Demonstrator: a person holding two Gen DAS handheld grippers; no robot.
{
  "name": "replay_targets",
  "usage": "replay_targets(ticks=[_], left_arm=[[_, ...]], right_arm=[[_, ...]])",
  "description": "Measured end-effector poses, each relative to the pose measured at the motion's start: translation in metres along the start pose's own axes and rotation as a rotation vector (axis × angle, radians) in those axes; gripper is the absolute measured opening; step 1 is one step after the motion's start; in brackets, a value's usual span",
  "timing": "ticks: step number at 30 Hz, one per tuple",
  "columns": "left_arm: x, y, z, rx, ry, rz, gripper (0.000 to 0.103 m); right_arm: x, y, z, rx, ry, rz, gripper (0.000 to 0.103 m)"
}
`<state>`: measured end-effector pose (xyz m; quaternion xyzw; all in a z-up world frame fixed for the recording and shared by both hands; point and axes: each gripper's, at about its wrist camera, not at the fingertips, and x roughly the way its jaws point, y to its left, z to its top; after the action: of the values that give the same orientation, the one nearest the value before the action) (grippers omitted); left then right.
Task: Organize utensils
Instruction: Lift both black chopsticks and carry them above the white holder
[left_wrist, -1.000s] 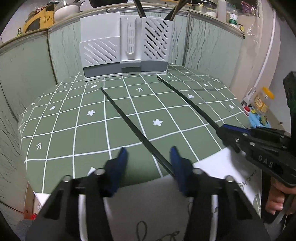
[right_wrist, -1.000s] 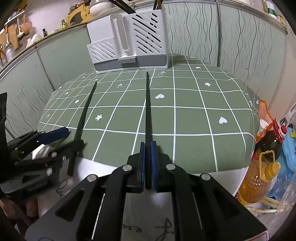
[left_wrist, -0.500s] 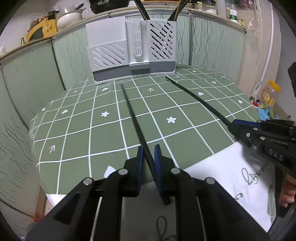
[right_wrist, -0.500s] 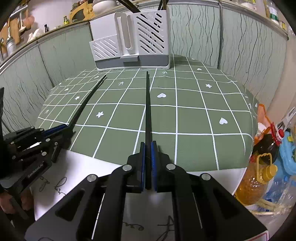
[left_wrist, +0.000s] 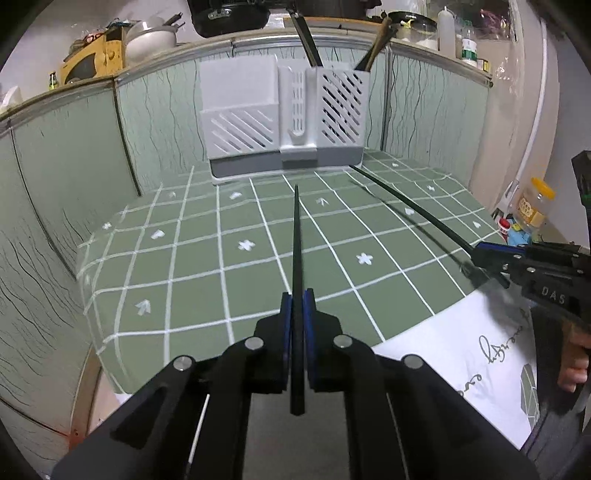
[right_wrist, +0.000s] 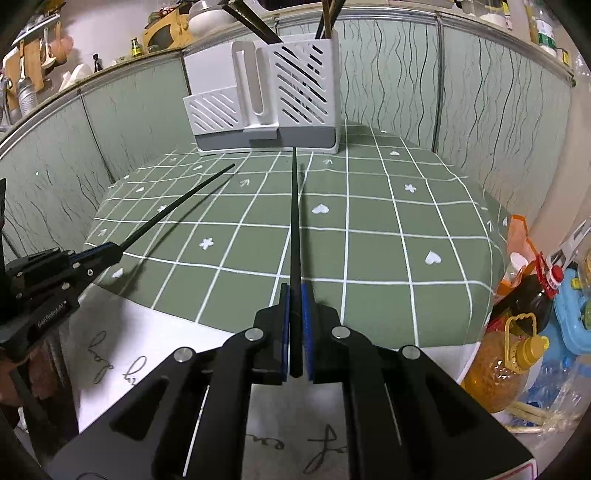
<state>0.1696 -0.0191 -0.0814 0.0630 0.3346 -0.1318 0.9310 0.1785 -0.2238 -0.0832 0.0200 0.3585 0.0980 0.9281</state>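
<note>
1. The table (left_wrist: 192, 280), under a green cloth with a white grid and small hearts, flowers and arrows, fills the middle of both views; green panelled walls curve behind it.
2. A white sheet with cursive writing (left_wrist: 461, 354) covers the table's near edge, at lower right in the left wrist view and lower left in the right wrist view.
3. The white and grey utensil holder (left_wrist: 284, 122) stands upright at the far edge, upper centre in both views; dark handles stick out of its slatted right compartment, though which utensils they are cannot be told.
4. The left gripper (left_wrist: 297, 306) sits at lower centre of its own view, its blue pads clamped on the left chopstick (left_wrist: 296, 236). Its jaws have just been closing, with that stick between them. The stick runs straight up the frame toward the holder, its tip short of the base.
5. The right gripper (right_wrist: 296, 299) is likewise closed tight on the right chopstick (right_wrist: 294, 206), whose tip reaches close to the holder's grey base (touching or not, I cannot tell).
6. An oil bottle (right_wrist: 506, 365) with a yellow cap stands at lower right of the right wrist view, beside the table.
</note>
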Motion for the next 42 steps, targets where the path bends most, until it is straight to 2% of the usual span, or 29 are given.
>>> replay_targets(ticks=[8,19,34,42], left_arm=[[-0.019,0.016,0.016,-0.021,-0.032,-0.014,0.008],[-0.053,0.029,0.045,-0.029,-0.115,-0.036,0.008],[-0.088,0.039,0.067,-0.062,-0.22,-0.047,0.008],[-0.09,0.037,0.077,-0.061,-0.223,-0.059,0.008]], right_arm=[[-0.018,-0.003,0.015,0.0,-0.02,0.013,0.006],[-0.056,-0.002,0.049,-0.01,-0.132,0.015,0.006],[-0.083,0.01,0.08,-0.005,-0.234,0.049,0.006],[-0.095,0.012,0.093,-0.003,-0.266,0.066,0.006]])
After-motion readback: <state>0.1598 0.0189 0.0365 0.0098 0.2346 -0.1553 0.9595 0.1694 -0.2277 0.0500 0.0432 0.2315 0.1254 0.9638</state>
